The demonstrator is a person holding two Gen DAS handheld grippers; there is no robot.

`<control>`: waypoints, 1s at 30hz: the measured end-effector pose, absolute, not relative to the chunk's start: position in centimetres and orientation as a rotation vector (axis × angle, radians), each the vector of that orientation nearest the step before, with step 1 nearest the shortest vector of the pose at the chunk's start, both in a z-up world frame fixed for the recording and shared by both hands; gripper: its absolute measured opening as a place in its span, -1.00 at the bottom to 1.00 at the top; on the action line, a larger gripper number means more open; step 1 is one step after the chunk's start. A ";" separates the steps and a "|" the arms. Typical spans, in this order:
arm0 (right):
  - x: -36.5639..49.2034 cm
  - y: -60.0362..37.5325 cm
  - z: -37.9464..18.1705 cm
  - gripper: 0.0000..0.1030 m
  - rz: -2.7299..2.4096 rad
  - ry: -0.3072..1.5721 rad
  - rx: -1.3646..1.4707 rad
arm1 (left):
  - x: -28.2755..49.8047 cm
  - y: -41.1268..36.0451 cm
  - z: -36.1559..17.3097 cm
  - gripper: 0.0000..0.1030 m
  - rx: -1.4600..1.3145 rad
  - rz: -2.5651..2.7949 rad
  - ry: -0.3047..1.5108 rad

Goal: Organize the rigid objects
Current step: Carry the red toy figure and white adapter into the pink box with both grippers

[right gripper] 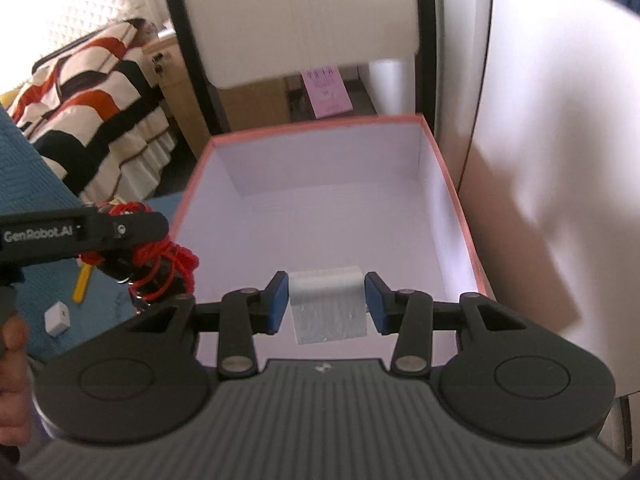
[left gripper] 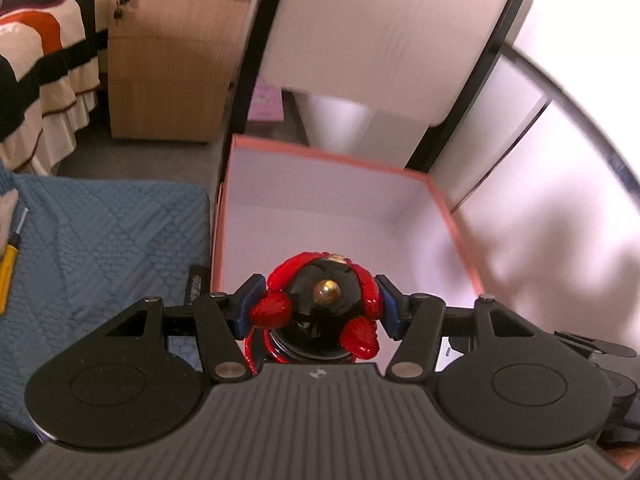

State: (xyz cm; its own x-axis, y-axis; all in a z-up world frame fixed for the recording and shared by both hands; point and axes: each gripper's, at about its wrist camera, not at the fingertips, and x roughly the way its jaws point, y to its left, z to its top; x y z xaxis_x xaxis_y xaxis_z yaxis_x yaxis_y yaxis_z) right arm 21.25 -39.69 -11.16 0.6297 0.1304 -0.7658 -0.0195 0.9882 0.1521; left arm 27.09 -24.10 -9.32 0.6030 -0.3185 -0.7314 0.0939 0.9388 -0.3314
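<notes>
My left gripper is shut on a black and red ornament with a brass knob, held over the near left edge of an orange box with a white inside. In the right wrist view the left gripper and the ornament with its red cord show at the box's left side. My right gripper is shut on a pale grey block and holds it above the box, near its front wall. The box inside looks empty.
A blue quilted mat lies left of the box, with a yellow utility knife, seen also in the right wrist view, and a small white cube. Behind stand a wooden cabinet, a striped bed and a white panel.
</notes>
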 end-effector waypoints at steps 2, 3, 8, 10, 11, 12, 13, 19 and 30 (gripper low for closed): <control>21.7 -40.1 -12.2 -0.13 0.091 0.911 0.141 | 27.7 -24.9 -10.5 0.25 -0.270 -0.239 0.921; 21.9 -40.4 -12.7 -0.13 0.092 0.921 0.141 | 27.9 -25.1 -10.9 0.25 -0.273 -0.239 0.928; 22.9 -41.1 -14.6 -0.13 0.107 0.960 0.146 | 29.3 -26.6 -12.9 0.25 -0.249 -0.232 0.963; 23.4 -41.4 -15.3 -0.13 0.107 0.970 0.148 | 29.9 -26.9 -13.6 0.25 -0.240 -0.227 0.975; 23.7 -41.6 -15.6 -0.13 0.108 0.978 0.150 | 30.1 -27.1 -14.0 0.25 -0.239 -0.224 0.983; 23.9 -41.7 -16.0 -0.13 0.110 0.986 0.150 | 30.2 -27.0 -14.3 0.25 -0.237 -0.222 0.989; 24.1 -41.7 -16.3 -0.13 0.113 0.995 0.149 | 30.3 -27.1 -14.6 0.25 -0.235 -0.219 0.994; 24.7 -42.4 -17.7 -0.14 0.138 1.021 0.187 | 30.8 -27.6 -15.4 0.25 -0.244 -0.218 1.011; 24.4 -41.8 -16.0 -0.14 0.140 0.986 0.142 | 30.5 -27.3 -14.8 0.28 -0.255 -0.248 0.985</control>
State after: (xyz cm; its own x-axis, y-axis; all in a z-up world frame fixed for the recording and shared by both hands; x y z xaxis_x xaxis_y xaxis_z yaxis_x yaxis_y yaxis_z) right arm 24.43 -41.75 -16.02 0.5444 0.1820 -0.8189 -0.0532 0.9817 0.1828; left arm 30.51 -27.27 -14.79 0.5295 -0.3195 -0.7858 0.0904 0.9423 -0.3222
